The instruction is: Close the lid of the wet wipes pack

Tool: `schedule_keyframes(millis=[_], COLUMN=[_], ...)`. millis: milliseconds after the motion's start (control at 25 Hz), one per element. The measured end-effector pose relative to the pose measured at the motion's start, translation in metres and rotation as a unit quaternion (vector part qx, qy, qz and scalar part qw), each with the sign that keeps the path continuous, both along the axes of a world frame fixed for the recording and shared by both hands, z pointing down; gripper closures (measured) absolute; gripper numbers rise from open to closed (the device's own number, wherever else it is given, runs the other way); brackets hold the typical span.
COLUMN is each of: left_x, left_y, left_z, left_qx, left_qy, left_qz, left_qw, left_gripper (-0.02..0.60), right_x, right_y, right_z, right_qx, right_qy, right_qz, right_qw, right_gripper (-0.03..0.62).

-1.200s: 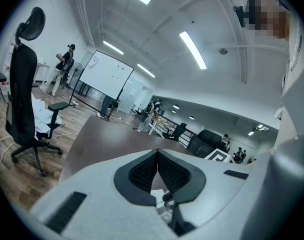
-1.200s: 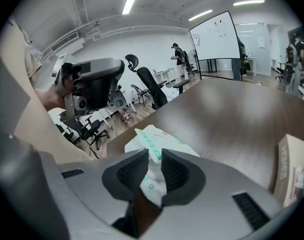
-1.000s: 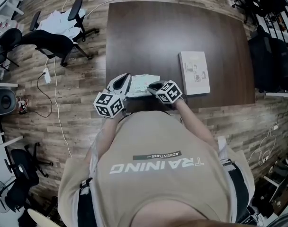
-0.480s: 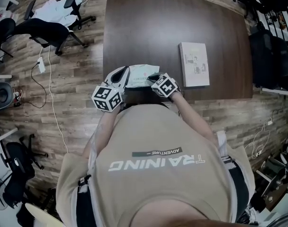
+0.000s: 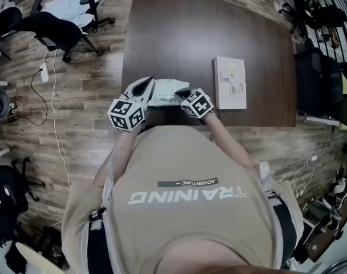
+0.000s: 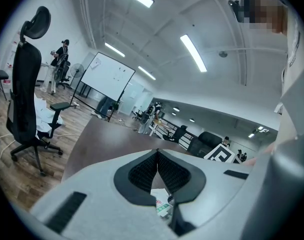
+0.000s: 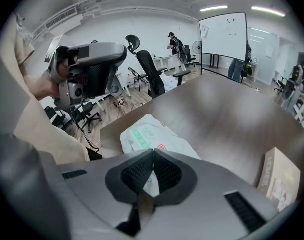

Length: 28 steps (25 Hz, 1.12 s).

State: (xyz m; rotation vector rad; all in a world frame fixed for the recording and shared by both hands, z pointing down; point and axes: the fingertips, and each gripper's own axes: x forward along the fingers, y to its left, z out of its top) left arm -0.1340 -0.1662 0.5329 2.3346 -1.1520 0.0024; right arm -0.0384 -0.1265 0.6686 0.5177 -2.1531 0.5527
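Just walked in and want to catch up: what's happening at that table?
A person stands at the near edge of a dark table with a handheld gripper in each hand. A wet wipes pack lies flat between the grippers. The left gripper and the right gripper sit one at each end of the pack, both with jaws together. Whether the lid is shut cannot be made out. A pale flat box lies apart, further right.

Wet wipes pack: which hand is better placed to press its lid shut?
Right, probably. The right hand-held gripper, jaws shut, tilts down over the white, green-printed soft wet wipes pack. The left hand-held gripper, also shut, lies nearly level at the pack's left edge.
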Motion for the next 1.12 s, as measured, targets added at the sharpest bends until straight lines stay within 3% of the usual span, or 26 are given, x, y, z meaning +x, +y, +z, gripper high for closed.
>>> schedule_keyframes(millis=[280, 600, 880, 1120], left_x=[0.001, -0.010, -0.011, -0.015], left_y=[0.004, 0.017, 0.024, 0.026], left_z=[-0.010, -0.005, 0.002, 0.004], left_qx=[0.009, 0.001, -0.009, -0.012], left_qy=[-0.004, -0.016, -0.016, -0.021], left_qz=[-0.002, -0.013, -0.019, -0.019], left_qw=[1.0000, 0.9998, 0.9997, 0.9995], left_gripper=[0.571, 0.571, 0.571, 0.571], right_x=[-0.018, -0.028, -0.027, -0.029], right_y=[-0.001, 0.005, 0.005, 0.005], right_z=[-0.014, 0.015, 0.021, 0.024], right_qx=[-0.006, -0.044, -0.025, -0.057], right_qy=[-0.033, -0.020, -0.015, -0.038], right_qz=[-0.010, -0.015, -0.030, -0.002], right_qw=[0.999, 0.999, 0.999, 0.998], right_gripper=[0.579, 0.579, 0.580, 0.580])
